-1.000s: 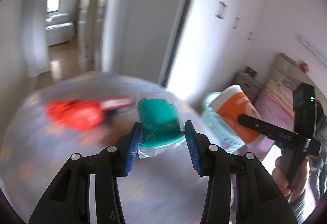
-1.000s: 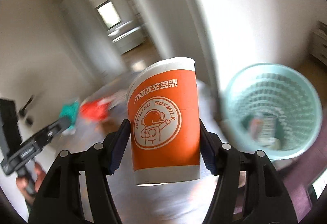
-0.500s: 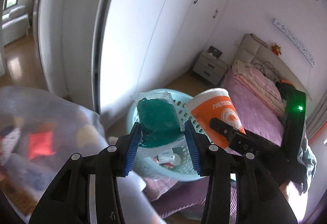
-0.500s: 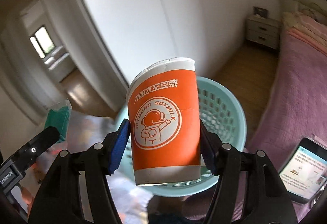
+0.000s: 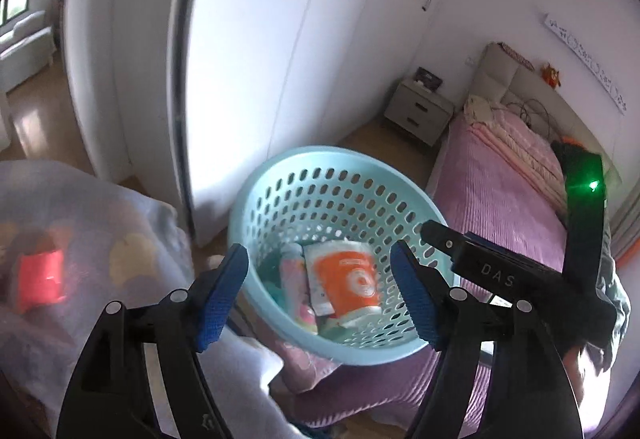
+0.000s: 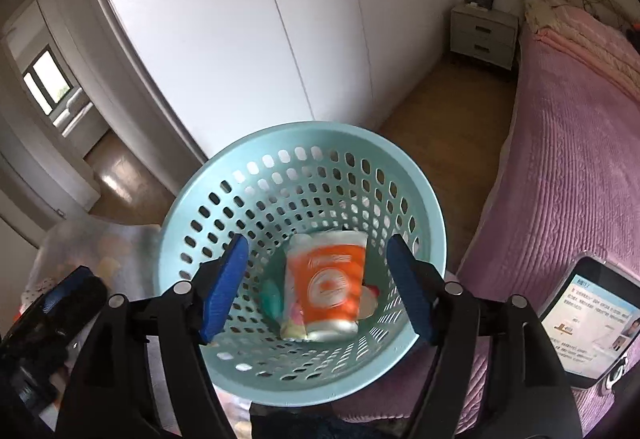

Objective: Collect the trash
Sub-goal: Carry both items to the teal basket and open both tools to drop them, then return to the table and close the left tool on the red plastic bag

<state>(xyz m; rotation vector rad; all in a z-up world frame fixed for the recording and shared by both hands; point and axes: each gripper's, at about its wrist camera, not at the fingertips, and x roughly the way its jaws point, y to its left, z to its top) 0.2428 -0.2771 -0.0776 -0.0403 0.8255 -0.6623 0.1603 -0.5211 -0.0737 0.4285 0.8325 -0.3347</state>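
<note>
A pale blue perforated basket [image 5: 304, 175] [image 6: 224, 179] stands at the bed's edge. An orange and white paper cup [image 5: 346, 279] [image 6: 326, 287] lies inside it among other wrappers, with a bit of green packet [image 6: 271, 301] beside it. My left gripper [image 5: 322, 299] is open and empty above the basket's near rim. My right gripper [image 6: 316, 289] is open and empty, right over the basket. The right gripper's black body [image 5: 500, 275] shows at the basket's right in the left wrist view.
A red wrapper [image 5: 40, 279] lies on the cloth-covered table [image 5: 100, 223] at left. A pink bed [image 6: 568, 167] is at right, with a lit tablet [image 6: 588, 315] on it. White wardrobes [image 6: 240, 19] and a grey nightstand [image 6: 484, 35] stand behind.
Both grippers swung from the table to over the basket and opened. The green packet and the orange cup dropped out of them into the basket.
</note>
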